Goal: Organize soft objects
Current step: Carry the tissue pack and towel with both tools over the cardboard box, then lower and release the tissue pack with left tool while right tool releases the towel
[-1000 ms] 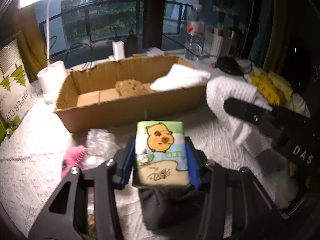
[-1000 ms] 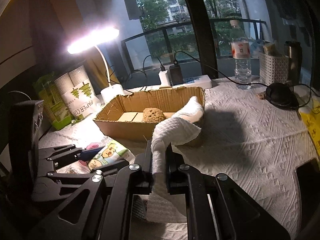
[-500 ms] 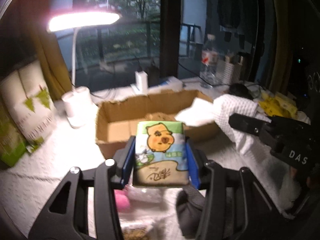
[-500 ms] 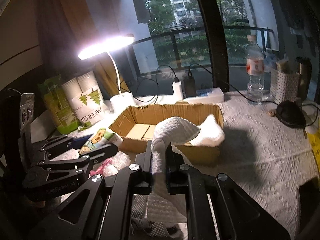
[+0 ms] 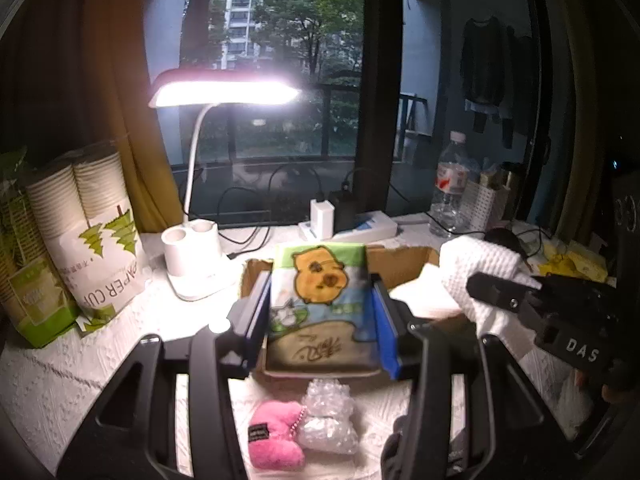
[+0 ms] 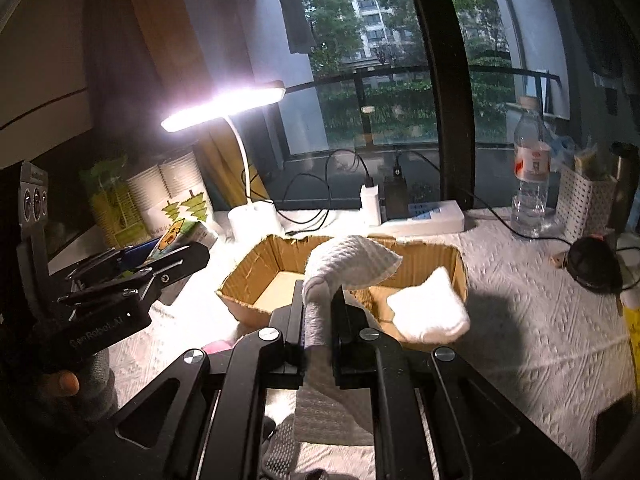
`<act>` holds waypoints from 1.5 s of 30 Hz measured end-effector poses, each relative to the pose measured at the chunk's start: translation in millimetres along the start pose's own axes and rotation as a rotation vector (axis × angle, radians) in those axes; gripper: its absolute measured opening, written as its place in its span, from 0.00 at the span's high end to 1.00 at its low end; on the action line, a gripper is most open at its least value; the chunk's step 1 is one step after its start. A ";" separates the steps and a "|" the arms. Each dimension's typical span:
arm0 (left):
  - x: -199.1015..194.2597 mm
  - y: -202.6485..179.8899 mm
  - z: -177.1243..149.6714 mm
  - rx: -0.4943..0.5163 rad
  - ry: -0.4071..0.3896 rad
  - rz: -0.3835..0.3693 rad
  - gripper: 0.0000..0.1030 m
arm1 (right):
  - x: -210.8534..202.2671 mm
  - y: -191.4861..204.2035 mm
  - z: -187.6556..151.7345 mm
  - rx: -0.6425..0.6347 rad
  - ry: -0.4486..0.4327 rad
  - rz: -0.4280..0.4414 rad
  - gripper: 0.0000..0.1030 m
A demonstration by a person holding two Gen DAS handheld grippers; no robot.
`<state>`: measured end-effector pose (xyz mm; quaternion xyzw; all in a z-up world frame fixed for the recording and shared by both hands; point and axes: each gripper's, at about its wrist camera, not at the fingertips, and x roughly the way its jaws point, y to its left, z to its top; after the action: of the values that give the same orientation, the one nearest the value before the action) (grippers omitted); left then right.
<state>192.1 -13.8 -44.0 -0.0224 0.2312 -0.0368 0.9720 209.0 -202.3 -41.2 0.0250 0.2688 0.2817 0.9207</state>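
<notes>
Your left gripper [image 5: 320, 316] squeezes the tissue pack [image 5: 320, 304] and your right gripper [image 6: 318, 312] pinches the white towel [image 6: 352, 260], both lifted just in front of the cardboard box [image 6: 240, 300] so you can drop them in beside the white cloth [image 6: 428, 308]

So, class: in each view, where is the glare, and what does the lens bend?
Left wrist view: the desk lamp blows out white, and the curtains bow at the edges. Right wrist view: the same lamp flares with a haze, the window frame curves, and the corners go dark.
</notes>
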 end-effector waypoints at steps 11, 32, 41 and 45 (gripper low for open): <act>12.1 2.8 10.8 -0.015 -0.033 -0.005 0.54 | 5.7 -4.7 18.1 -0.025 -0.042 -0.008 0.90; 77.5 3.6 -4.3 -0.011 0.047 0.028 0.54 | 64.0 -35.4 9.3 0.022 0.023 -0.036 0.90; 108.0 7.3 -13.5 -0.016 0.126 0.029 0.54 | 98.8 -49.3 -3.1 0.055 0.084 -0.056 0.90; 116.6 5.7 -14.2 -0.014 0.165 0.015 0.53 | 111.7 -56.7 -10.0 0.078 0.129 -0.068 0.90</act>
<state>289.9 -18.0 -109.2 -0.0246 0.3107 -0.0294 0.9497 310.4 -191.5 -114.7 0.0333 0.3390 0.2407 0.9088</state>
